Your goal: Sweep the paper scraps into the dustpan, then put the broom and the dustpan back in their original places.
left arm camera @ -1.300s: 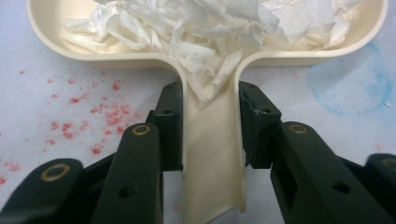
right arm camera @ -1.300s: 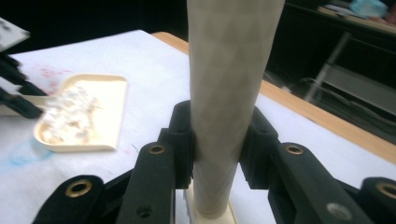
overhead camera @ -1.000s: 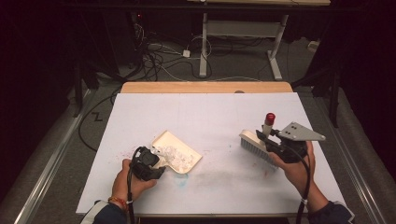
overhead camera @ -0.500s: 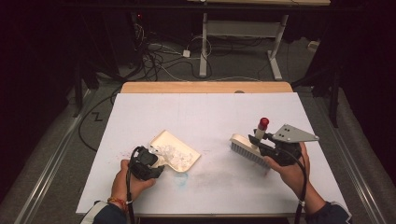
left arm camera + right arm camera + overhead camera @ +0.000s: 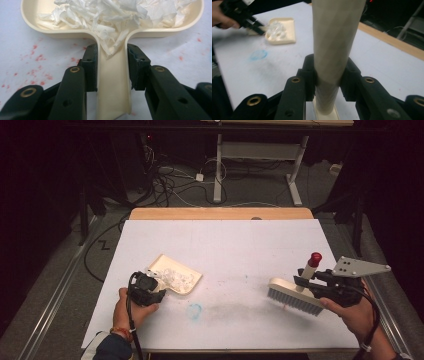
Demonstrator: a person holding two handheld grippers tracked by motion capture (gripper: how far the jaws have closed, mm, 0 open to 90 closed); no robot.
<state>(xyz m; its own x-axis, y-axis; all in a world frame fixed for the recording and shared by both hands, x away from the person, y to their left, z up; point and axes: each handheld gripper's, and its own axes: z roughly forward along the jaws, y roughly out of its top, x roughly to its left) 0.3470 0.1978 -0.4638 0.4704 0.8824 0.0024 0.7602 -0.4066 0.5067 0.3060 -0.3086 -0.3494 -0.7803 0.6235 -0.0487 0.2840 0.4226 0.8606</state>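
White table top leaves me wide bare room between my hands; its far wooden edge is well off. No readable writing. My left gripper clamps the cream dustpan handle, paper scraps inside. My right gripper grips the brush handle, bristles near the right edge.

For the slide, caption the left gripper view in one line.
Left gripper clamps the cream dustpan by its handle, shredded white paper heaped in its tray.

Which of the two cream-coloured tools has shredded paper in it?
The dustpan, held by the left tongs; the brush in the right tongs carries none.
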